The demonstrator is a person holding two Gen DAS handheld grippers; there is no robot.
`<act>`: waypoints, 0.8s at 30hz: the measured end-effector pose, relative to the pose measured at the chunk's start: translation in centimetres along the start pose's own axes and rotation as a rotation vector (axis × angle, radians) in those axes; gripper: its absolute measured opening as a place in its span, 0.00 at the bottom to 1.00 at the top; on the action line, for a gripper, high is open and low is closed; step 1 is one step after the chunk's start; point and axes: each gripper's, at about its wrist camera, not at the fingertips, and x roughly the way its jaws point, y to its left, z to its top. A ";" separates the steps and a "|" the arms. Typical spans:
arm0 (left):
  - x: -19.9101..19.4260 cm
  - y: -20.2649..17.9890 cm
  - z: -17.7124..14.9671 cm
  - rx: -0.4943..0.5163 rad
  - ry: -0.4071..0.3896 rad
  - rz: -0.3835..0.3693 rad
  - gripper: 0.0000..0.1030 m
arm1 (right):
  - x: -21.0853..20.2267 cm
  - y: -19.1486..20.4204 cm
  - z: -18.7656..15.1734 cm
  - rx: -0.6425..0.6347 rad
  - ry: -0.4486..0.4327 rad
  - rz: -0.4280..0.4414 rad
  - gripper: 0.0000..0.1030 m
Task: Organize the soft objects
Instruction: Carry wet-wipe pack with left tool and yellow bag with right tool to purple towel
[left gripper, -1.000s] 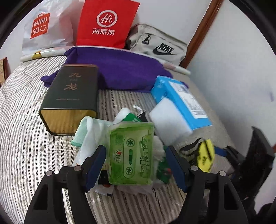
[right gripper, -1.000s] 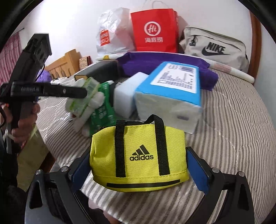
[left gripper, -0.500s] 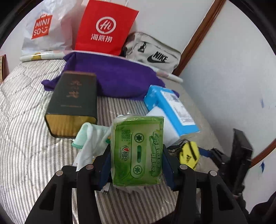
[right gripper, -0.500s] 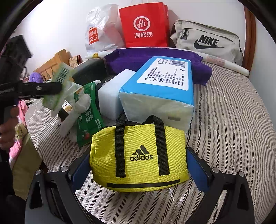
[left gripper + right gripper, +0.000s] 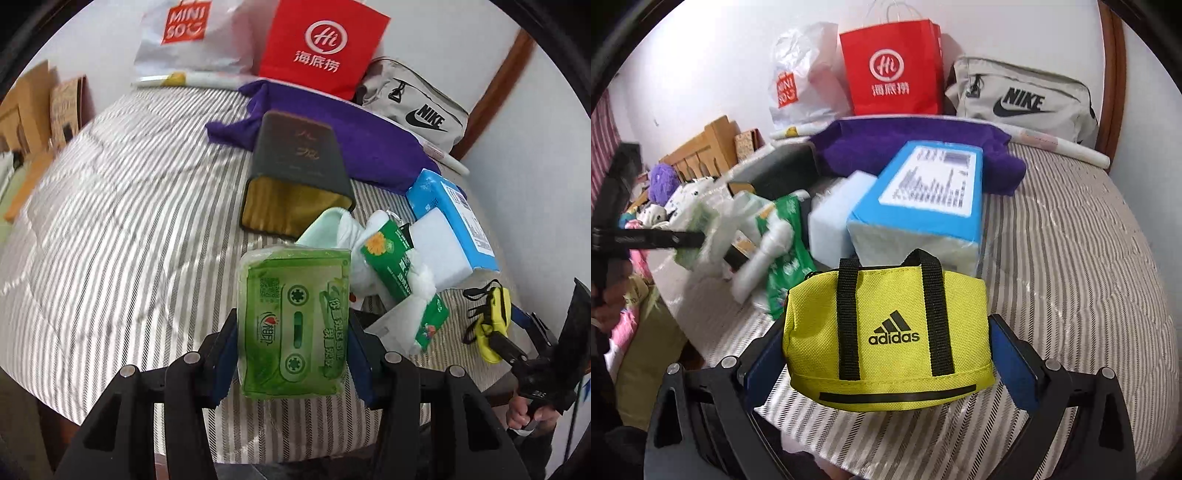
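My left gripper [image 5: 293, 339] is shut on a green tissue pack [image 5: 295, 325] with a cassette print and holds it above the striped bed [image 5: 110, 240]. My right gripper [image 5: 886, 350] is shut on a small yellow Adidas bag [image 5: 886, 332], just above the bed's near edge; the bag also shows in the left wrist view [image 5: 493, 321]. Behind lie a blue tissue pack [image 5: 923, 199], a white sponge block [image 5: 831, 218], green wipe packets [image 5: 399, 266] and a pale green cloth [image 5: 328, 229].
A dark tin box [image 5: 299, 181] lies mid-bed on a purple towel [image 5: 369, 147]. A red paper bag [image 5: 321, 44], a white Miniso bag [image 5: 184, 37] and a grey Nike bag [image 5: 413, 103] stand against the wall. A wooden headboard [image 5: 698, 151] and plush toys are at the left.
My left gripper closed on the green tissue pack, lifted it off the pile and swung left. My right gripper kept holding the yellow bag with little movement.
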 end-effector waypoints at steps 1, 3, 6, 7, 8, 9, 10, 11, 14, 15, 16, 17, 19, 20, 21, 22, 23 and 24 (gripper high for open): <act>-0.1 0.1 0.0 -0.006 0.004 -0.010 0.49 | -0.6 0.1 0.2 -0.006 -0.009 0.003 0.96; -0.6 0.2 0.0 -0.002 0.002 0.001 0.49 | -1.6 0.3 0.5 -0.016 -0.030 0.007 0.96; -1.9 -0.1 0.5 0.012 -0.024 0.022 0.49 | -3.3 0.6 1.5 -0.018 -0.063 0.028 0.96; -2.3 -0.1 0.8 0.011 -0.033 0.017 0.49 | -3.7 0.5 1.9 -0.016 -0.070 0.036 0.96; -2.7 -0.3 1.2 0.011 -0.043 0.013 0.49 | -4.2 0.6 2.3 -0.017 -0.079 0.041 0.96; -3.0 -0.4 1.6 0.011 -0.051 0.014 0.49 | -4.6 0.6 2.8 -0.020 -0.090 0.044 0.96; -3.4 -0.5 2.0 0.011 -0.059 0.018 0.49 | -4.9 0.6 3.5 -0.022 -0.102 0.045 0.96; -3.6 -0.6 2.5 0.014 -0.067 0.022 0.49 | -5.2 0.6 4.1 -0.022 -0.111 0.043 0.96; -4.1 -1.0 4.1 0.024 -0.086 0.028 0.49 | -5.2 0.4 6.2 -0.018 -0.121 0.020 0.96; -4.1 -1.1 4.7 0.027 -0.091 0.029 0.49 | -5.0 0.2 6.9 -0.014 -0.122 0.013 0.96; -4.0 -1.3 5.2 0.028 -0.094 0.032 0.49 | -4.7 0.0 7.8 -0.006 -0.122 0.008 0.96; -4.0 -1.4 6.0 0.032 -0.099 0.037 0.49 | -4.4 -0.2 8.4 0.002 -0.122 0.004 0.96; -3.8 -1.6 7.4 0.040 -0.103 0.039 0.49 | -3.8 -0.4 10.1 0.010 -0.120 0.002 0.96; -3.7 -1.7 7.9 0.041 -0.105 0.040 0.49 | -3.5 -0.5 10.8 0.011 -0.122 -0.003 0.96; -3.5 -1.8 8.5 0.046 -0.107 0.042 0.49 | -3.2 -0.5 11.6 0.009 -0.126 -0.006 0.96; -3.3 -1.9 9.3 0.049 -0.107 0.045 0.49 | -2.8 -0.7 12.5 0.006 -0.128 -0.012 0.96; -3.0 -1.9 10.1 0.051 -0.108 0.048 0.49 | -2.4 -0.8 13.3 0.004 -0.127 -0.021 0.96; -2.7 -2.0 10.9 0.052 -0.108 0.049 0.49 | -1.9 -0.9 14.0 0.003 -0.125 -0.029 0.96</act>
